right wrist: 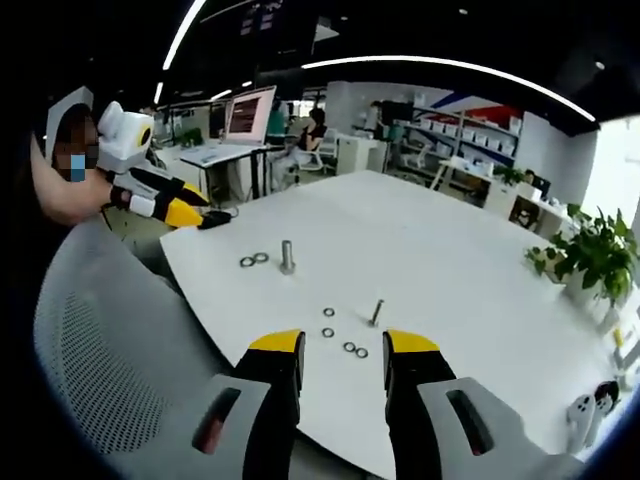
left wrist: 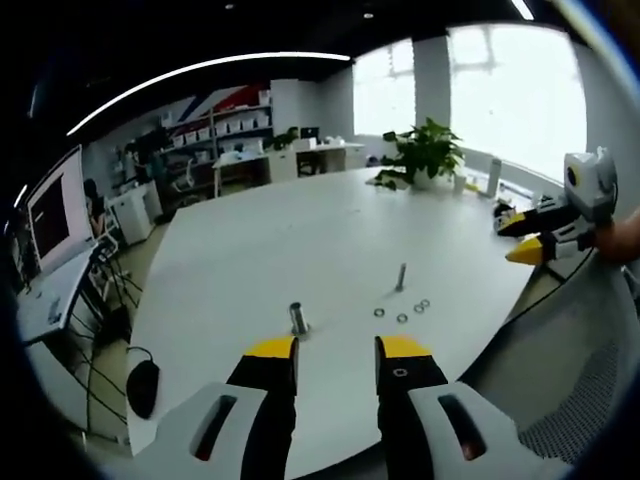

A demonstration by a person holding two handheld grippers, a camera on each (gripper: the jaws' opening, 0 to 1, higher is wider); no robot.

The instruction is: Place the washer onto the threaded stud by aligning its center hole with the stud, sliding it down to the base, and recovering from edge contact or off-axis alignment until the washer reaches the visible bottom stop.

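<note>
Right now my left gripper [left wrist: 337, 352] hangs above the near edge of the white table [left wrist: 300, 240], its yellow-tipped fingers [left wrist: 272, 350] parted with nothing between them. Just ahead of them a thick stud [left wrist: 298, 318] stands upright, and further right a thinner stud [left wrist: 401, 277] stands with small washers [left wrist: 401, 311] lying flat on the table beside its base; none is on a stud. From the right gripper view, my right gripper [right wrist: 343, 348] is likewise spread and empty, poised over the table edge with a grey mesh chair back [right wrist: 110, 350] below it. I see the thin stud [right wrist: 377, 312] just ahead with washers [right wrist: 342, 336] scattered near it, and the thick stud [right wrist: 287, 256] beyond with two larger washers [right wrist: 253, 260] beside it. A potted plant [right wrist: 590, 255] sits far right.
</note>
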